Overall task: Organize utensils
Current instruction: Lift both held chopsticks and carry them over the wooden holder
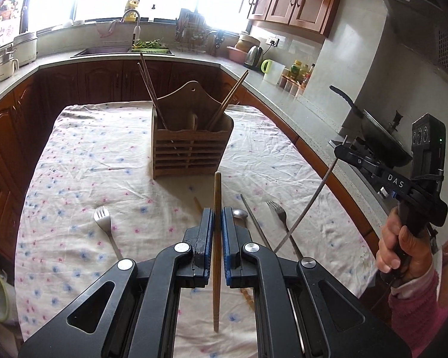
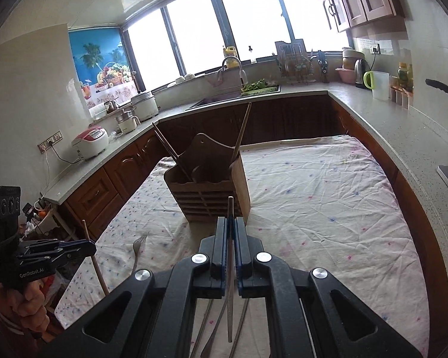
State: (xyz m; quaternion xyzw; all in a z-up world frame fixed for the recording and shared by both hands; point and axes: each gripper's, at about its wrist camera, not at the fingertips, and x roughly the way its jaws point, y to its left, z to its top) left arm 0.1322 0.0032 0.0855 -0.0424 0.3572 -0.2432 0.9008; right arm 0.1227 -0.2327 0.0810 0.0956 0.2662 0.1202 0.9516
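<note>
My left gripper (image 1: 217,212) is shut on a wooden chopstick (image 1: 217,191) that stands nearly upright above the table. My right gripper (image 2: 230,221) is shut on a thin metal chopstick (image 2: 230,205). Each one shows in the other view: the right gripper (image 1: 342,150) with its metal chopstick (image 1: 309,208), the left gripper (image 2: 90,246) with its wooden chopstick (image 2: 96,265). A slatted wooden utensil holder (image 1: 191,143) (image 2: 207,188) stands ahead on the flowered cloth, with several wooden chopsticks (image 1: 147,86) leaning in it. Two forks (image 1: 103,219) (image 1: 279,212), a spoon (image 1: 239,214) and a metal chopstick (image 1: 254,223) lie on the cloth below.
The cloth-covered table (image 1: 83,155) sits inside a U-shaped kitchen counter (image 1: 286,95). A wok with a black handle (image 1: 373,125) stands on the right counter. A sink (image 2: 224,100), a kettle (image 2: 360,70) and rice cookers (image 2: 91,143) line the counter. A person's hand (image 1: 403,253) grips the right handle.
</note>
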